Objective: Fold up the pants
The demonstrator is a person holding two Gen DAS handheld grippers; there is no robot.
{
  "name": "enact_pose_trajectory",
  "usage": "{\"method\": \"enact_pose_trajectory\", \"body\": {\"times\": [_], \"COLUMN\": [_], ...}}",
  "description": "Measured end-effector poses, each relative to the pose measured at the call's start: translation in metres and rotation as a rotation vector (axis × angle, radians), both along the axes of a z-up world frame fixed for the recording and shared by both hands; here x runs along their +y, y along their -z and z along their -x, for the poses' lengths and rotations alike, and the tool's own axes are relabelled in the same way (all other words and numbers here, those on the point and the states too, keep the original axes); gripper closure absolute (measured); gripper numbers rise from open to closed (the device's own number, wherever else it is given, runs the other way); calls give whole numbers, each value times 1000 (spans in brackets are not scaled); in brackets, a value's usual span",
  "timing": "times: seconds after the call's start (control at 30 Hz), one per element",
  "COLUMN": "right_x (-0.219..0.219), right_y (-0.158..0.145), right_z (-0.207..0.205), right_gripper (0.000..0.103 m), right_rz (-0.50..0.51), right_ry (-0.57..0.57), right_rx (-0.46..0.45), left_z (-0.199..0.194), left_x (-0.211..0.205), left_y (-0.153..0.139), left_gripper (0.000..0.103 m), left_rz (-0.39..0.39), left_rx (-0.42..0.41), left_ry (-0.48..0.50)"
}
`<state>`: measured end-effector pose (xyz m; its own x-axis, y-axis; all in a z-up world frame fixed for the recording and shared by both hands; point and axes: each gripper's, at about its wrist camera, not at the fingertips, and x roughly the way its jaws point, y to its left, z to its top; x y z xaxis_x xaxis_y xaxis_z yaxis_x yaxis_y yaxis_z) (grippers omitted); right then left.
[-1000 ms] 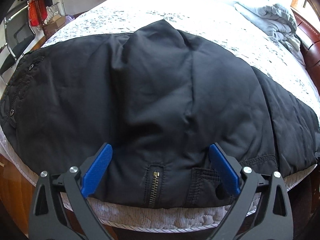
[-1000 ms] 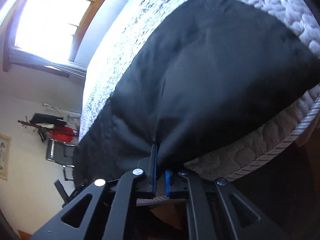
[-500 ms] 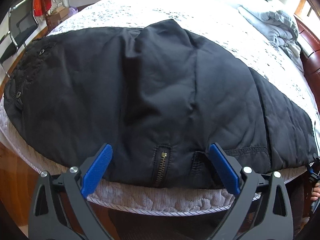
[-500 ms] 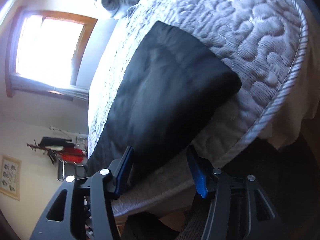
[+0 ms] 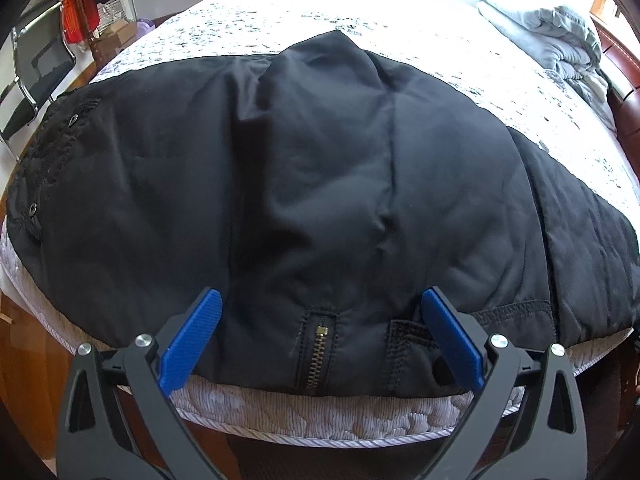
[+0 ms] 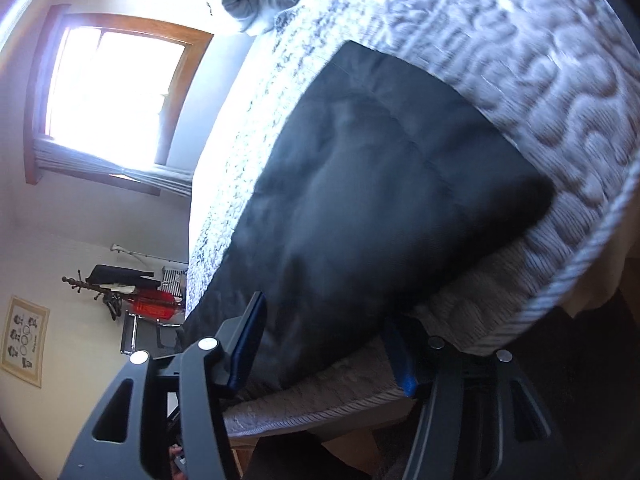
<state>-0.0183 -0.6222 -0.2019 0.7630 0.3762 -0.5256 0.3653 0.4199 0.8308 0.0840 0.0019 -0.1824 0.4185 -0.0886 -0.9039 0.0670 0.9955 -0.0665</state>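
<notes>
Lying: the black pants are spread flat across the near edge of the mattress, filling the middle of the left wrist view from 9 o'clock to 3 o'clock.
Waistband: it sits at 6 o'clock in the left wrist view, with a brass zipper running down to the hem.
Fold: one layer lies over another, its peak at 12 o'clock of the garment; quilted lining shows toward 3 o'clock.
Snaps: two small metal studs sit at 9 o'clock on the quilted left end.
Left gripper: jaws spread wide and released, the blue pads straddling the waistband with nothing pinched between them.
Right gripper: its jaws have just been opening; they now stand apart at 6 o'clock of the right wrist view, framing the pants' edge, the pads not pressing on the cloth.
Mattress cover: white with grey speckle on top, quilted swirls on the side.
Grey blanket: bunched at 1 o'clock on the bed, well apart from the pants.
Window: bright, wood-framed, at 10 o'clock in the right wrist view.
Coat rack: at 8 o'clock there, bearing dark and red items.
</notes>
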Motion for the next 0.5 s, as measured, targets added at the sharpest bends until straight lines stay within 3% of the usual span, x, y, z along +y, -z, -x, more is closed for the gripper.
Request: {"method": "enact_pose_trajectory", "body": {"times": [0.1,0.17,0.3,0.5], "right_x": [0,-2,-7,-12], "right_y": [9,15,11,-25], "right_z": [-14,-19,-32,-50], "right_gripper": [46,45,80,91], "right_rz": [8,-23,-55,18], "right_ry": [22,46,36,-11], "right_rx": [58,50,1,-49], "left_z": [-1,0,1,-2], "left_x": [4,4,4,0], "left_y": [0,1,3,7], "left_gripper": [3,3,3,3], "left_rz": [4,0,-7,17], "left_rx": [-1,0,8,-7], "left_ry": [-5,-12,-37,-54]}}
